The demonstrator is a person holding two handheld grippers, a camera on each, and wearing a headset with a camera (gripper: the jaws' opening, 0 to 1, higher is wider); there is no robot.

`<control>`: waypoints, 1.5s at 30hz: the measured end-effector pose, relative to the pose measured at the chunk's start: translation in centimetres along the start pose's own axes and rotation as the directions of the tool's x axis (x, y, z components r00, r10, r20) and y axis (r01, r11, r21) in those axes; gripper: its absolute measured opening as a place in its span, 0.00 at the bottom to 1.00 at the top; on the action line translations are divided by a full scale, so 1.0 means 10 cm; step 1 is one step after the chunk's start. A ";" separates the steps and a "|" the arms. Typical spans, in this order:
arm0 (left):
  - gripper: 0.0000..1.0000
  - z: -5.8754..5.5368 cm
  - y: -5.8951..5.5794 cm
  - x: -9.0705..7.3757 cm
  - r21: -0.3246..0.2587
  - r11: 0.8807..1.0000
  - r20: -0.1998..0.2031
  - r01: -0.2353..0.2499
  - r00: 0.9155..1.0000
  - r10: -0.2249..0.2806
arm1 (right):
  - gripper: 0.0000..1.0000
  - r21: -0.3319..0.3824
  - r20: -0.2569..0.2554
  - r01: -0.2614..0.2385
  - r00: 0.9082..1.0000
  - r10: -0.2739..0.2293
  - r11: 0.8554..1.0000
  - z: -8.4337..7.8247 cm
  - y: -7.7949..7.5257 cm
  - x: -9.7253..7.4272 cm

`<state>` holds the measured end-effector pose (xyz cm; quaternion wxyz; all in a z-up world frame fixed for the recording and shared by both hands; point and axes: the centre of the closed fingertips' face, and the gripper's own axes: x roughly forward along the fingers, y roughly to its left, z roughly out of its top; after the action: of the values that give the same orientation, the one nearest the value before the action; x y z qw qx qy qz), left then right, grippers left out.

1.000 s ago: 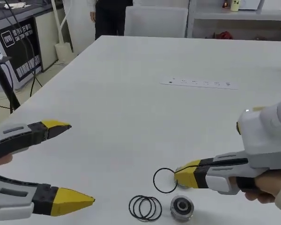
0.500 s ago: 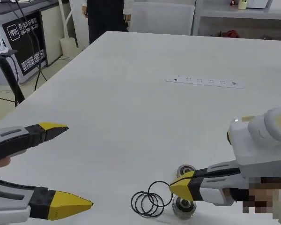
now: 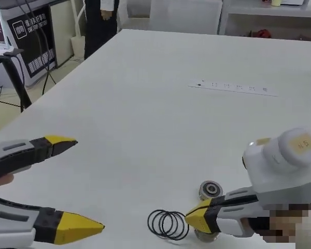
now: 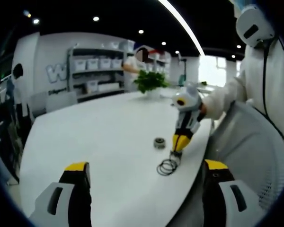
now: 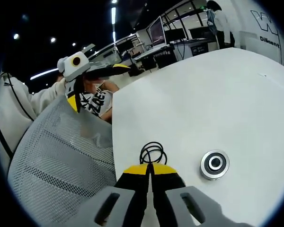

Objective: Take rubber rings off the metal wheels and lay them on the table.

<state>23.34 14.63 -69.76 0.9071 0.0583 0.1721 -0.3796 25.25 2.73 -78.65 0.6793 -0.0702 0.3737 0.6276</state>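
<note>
Several black rubber rings [image 3: 168, 224] lie in an overlapping pile near the table's front edge. My right gripper [image 3: 193, 217] sits at the pile's right side, jaws closed on the ring that touches its tips [image 5: 152, 152]. One metal wheel [image 3: 211, 190] stands just beyond it, also visible as the wheel [image 5: 214, 164] and the wheel [image 4: 159, 142]. A second wheel [image 3: 205, 236] is mostly hidden under the right gripper. My left gripper [image 3: 78, 182] hovers at the left, wide open and holding nothing, well apart from the rings [image 4: 168, 166].
A white power strip [image 3: 232, 87] lies further back on the white table [image 3: 145, 104]. A person [image 3: 101, 15] stands at the far end, near a stand with a barcode sign [image 3: 33, 39]. A mesh chair [image 5: 57, 161] sits just off the near table edge.
My right gripper has carried the held ring from beside the far wheel down onto the pile of rings. The far wheel now shows clear of it. The left gripper stays open.
</note>
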 end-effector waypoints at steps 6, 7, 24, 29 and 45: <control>1.00 -0.02 0.02 0.00 -0.007 1.000 -0.007 -0.001 1.000 0.001 | 0.00 0.005 -0.022 0.014 1.000 -0.014 1.000 -0.04 -0.04 0.02; 1.00 -0.03 0.02 0.00 -0.008 1.000 -0.009 -0.001 1.000 0.001 | 0.00 0.004 -0.022 0.014 1.000 -0.014 1.000 -0.04 -0.04 0.02; 1.00 -0.05 -0.01 0.00 -0.005 1.000 -0.023 0.009 1.000 -0.009 | 0.00 -0.005 -0.028 0.048 0.998 -0.048 0.999 -0.04 -0.17 0.06; 1.00 -0.03 -0.01 -0.01 -0.005 1.000 -0.020 0.006 1.000 -0.006 | 0.00 -0.009 -0.027 0.052 0.998 -0.053 0.999 -0.03 -0.18 0.07; 1.00 -0.06 -0.03 0.01 -0.009 1.000 -0.029 0.012 0.999 -0.013 | 0.02 -0.017 -0.025 0.062 0.998 -0.062 0.998 -0.02 -0.22 0.04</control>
<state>23.06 14.53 -70.30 0.9024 0.0587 0.1874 -0.3836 27.10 2.52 -79.85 0.6931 -0.0953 0.3748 0.6083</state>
